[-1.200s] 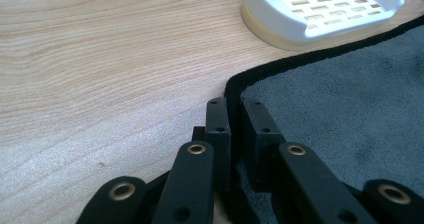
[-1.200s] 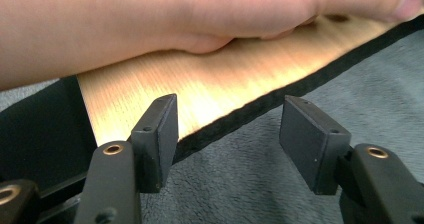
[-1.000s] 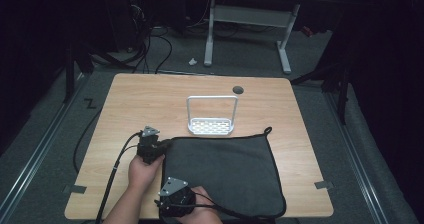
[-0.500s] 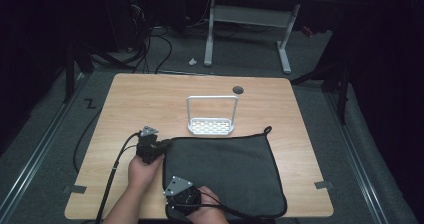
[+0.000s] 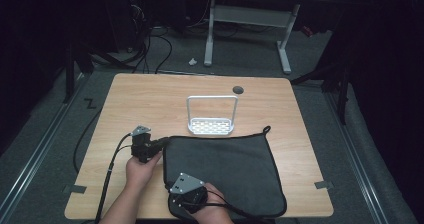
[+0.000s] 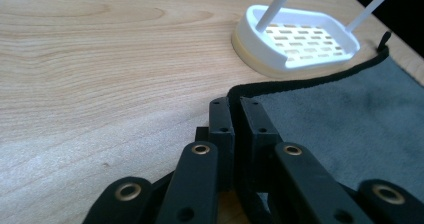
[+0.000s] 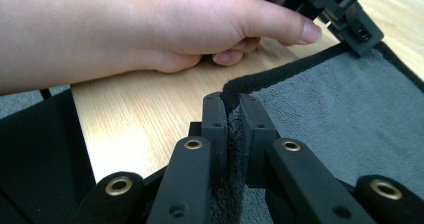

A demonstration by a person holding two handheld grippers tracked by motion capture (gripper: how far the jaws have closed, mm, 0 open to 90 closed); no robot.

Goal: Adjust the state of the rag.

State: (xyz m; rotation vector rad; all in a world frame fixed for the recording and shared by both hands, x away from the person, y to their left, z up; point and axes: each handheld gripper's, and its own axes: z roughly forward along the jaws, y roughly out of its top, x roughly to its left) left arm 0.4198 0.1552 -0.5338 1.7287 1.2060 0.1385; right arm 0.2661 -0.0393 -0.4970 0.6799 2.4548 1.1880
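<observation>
Your left claw is clamped on the cloth's far-left corner hem. Your right claw has just been closing and now pinches the near-left edge. The cloth lies flat on the surface, front right, its long axis running left to right.

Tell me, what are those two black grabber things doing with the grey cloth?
A person holds a gripper in each hand. The left gripper pinches the far left corner of the grey cloth, and the right gripper, whose jaws have just been closing, is clamped on its near left corner. The cloth lies flat on the wooden table, beside a white rack.
</observation>
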